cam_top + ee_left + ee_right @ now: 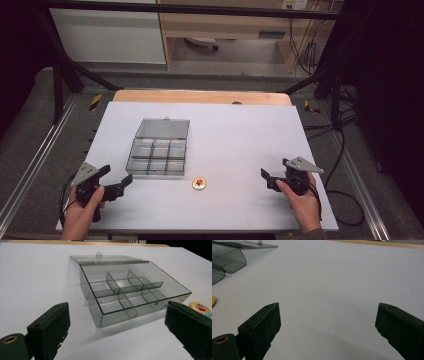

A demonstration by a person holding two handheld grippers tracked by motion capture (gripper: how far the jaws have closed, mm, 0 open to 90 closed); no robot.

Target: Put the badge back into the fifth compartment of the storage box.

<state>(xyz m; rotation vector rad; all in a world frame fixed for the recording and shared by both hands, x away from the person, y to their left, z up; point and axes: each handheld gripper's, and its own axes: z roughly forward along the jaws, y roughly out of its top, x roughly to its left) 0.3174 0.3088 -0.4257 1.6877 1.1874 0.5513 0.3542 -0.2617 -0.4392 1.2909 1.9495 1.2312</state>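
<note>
Black, both sets of tongs stand spread wide with nothing between the jaws and nothing touched. The left tongs (pixel 114 182) are held in the person's left hand (pixel 82 212) over the near left part of the white counter (pixel 235 140). The right tongs (pixel 267 179) are held in the right hand (pixel 302 200) over the near right part of the counter.

The clear box (pixel 157 155) lies just ahead of the left tongs and slightly to their right. In the left gripper view the box (pixel 125 292) sits between and beyond the two jaws, apart from both. Its lid (pixel 163 128) is folded back flat on the counter on the far side. Inner walls divide the box into compartments, and no contents are visible in them.

The round badge (pixel 199 183) lies on the counter to the right of the left tongs, near the box's front right corner but apart from it. In the left gripper view the badge (pixel 201 309) appears just behind the right-hand jaw. It is yellow-rimmed with a cartoon print.

The right tongs are well apart from the box and the badge. In the right gripper view, bare counter lies between the jaws; the box (pixel 227 261) and the badge's edge (pixel 213 301) sit far to the left.
</note>
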